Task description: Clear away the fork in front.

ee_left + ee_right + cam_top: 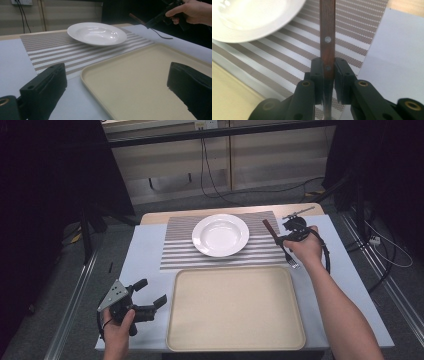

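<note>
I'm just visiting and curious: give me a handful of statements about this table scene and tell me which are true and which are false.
1. The right gripper is clamped on a wooden-handled fork. True.
2. The white plate sits on the beige tray. False: it rests on the striped placemat; nothing lies on the tray.
3. The left gripper holds a spoon. False: its jaws stand open with nothing between them.
4. The fork is lifted off the table. True.
5. Food fills the plate. False: it holds nothing.
</note>
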### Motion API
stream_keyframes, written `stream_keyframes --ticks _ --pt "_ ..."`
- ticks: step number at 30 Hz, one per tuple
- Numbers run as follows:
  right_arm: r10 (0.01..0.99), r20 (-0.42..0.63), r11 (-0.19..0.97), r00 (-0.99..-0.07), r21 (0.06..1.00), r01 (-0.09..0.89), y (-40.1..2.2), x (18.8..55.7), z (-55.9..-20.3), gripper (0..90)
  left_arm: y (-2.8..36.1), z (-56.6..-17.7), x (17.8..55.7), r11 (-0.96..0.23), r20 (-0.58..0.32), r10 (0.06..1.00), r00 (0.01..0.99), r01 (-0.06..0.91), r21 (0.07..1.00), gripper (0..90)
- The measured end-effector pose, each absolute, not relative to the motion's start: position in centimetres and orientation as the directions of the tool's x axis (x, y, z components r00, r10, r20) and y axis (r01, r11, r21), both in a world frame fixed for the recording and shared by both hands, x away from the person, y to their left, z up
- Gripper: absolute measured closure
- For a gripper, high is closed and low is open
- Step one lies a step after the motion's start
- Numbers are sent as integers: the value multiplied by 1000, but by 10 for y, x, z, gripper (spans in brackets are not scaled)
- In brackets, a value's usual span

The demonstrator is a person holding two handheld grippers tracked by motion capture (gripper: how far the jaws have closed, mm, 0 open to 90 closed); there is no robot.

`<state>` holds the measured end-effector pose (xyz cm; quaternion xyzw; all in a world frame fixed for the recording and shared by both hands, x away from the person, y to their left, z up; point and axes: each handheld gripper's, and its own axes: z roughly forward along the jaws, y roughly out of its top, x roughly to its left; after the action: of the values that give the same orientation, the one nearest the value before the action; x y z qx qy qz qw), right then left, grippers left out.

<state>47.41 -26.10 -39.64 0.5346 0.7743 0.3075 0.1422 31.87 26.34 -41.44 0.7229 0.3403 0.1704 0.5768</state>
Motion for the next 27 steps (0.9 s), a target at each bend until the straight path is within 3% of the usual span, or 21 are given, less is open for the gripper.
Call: stream_keyframes --ticks 15,27 --pt "842 219 135 -493 799 586 -255 427 -379 788 259 -411 316 -106 -137 693 708 288 952 29" --pt "792 239 102 -561 855 508 -240 392 -385 787 254 -410 316 -95 -142 698 702 287 953 30"
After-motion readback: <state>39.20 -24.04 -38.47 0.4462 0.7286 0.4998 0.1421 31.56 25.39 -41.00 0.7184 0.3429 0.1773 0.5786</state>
